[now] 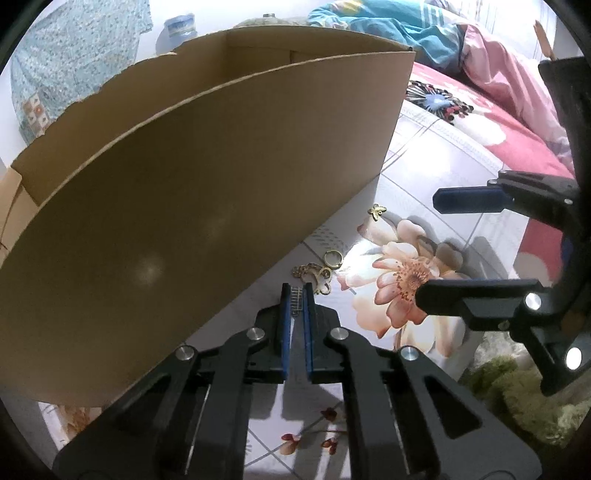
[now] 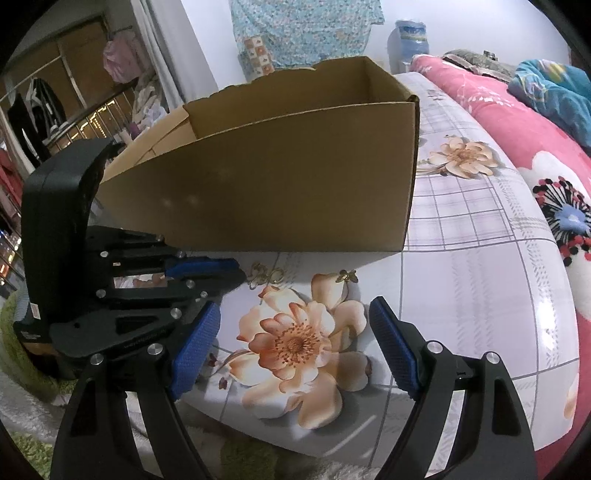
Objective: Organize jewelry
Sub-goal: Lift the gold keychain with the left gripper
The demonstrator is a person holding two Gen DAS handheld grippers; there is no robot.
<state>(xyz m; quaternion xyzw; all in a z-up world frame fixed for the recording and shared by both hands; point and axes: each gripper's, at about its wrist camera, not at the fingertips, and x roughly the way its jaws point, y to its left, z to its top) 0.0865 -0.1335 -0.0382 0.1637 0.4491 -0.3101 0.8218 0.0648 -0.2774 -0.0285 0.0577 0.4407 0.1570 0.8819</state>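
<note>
My left gripper (image 1: 296, 291) is shut on a small silver chain piece (image 1: 295, 300) low over the bedsheet, beside the cardboard box (image 1: 207, 177). Just ahead of its tips lie a gold ring (image 1: 332, 258) and a tangle of gold jewelry (image 1: 314, 275). A gold butterfly piece (image 1: 376, 211) lies farther off. My right gripper (image 2: 295, 325) is open and empty above a printed flower; it also shows in the left wrist view (image 1: 436, 243). In the right wrist view I see the left gripper (image 2: 232, 271), the gold tangle (image 2: 264, 275), the butterfly (image 2: 348, 276) and the box (image 2: 280, 184).
The floral bedsheet (image 2: 461, 258) covers the bed. A pink quilt (image 2: 517, 140) and blue blanket (image 2: 554, 92) lie at the right. A green shaggy rug (image 1: 524, 398) is below the bed edge. A water jug (image 2: 410, 37) and hanging cloth (image 2: 303, 29) stand behind.
</note>
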